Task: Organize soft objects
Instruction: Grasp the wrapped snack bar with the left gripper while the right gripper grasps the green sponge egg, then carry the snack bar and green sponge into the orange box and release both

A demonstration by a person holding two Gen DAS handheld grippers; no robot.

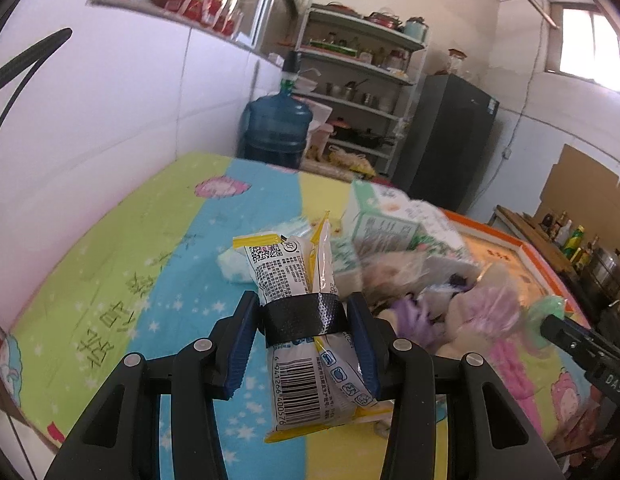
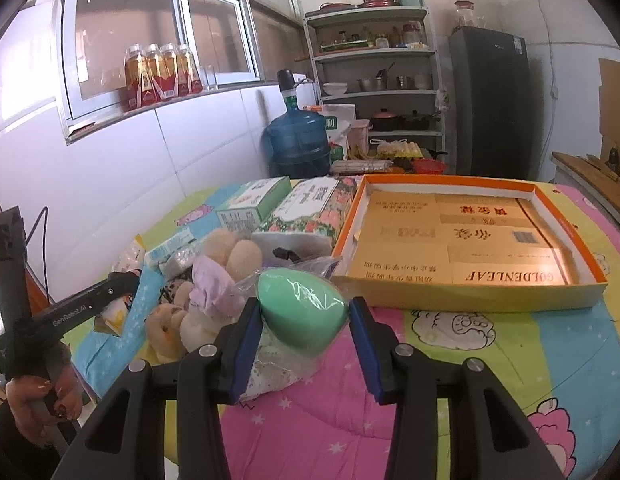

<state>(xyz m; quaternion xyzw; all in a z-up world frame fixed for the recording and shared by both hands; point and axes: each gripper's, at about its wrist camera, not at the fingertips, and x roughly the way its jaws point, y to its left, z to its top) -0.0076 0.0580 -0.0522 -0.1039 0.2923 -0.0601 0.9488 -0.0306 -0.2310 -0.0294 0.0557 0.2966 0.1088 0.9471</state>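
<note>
A white and yellow snack packet (image 1: 293,268) with a black tape band stands upright between the pads of my left gripper (image 1: 303,312), which is shut on it a little above the colourful tablecloth (image 1: 121,280). My right gripper (image 2: 303,312) is shut on a green egg-shaped sponge (image 2: 301,320) wrapped in clear plastic, held above the cloth. A pile of soft things lies between the two grippers: plush toys (image 2: 229,256), a purple cloth (image 2: 209,284) and small packets. In the right wrist view the left gripper (image 2: 121,280) shows at the left with the packet (image 2: 111,316) in it.
A shallow cardboard box with an orange rim (image 2: 470,292) lies open on the table's right side. Two tissue packs (image 2: 253,200) (image 2: 318,208) stand behind the pile. A hand (image 2: 33,400) grips the left gripper's handle. A blue water jug (image 2: 297,140), shelves and a dark fridge stand beyond the table.
</note>
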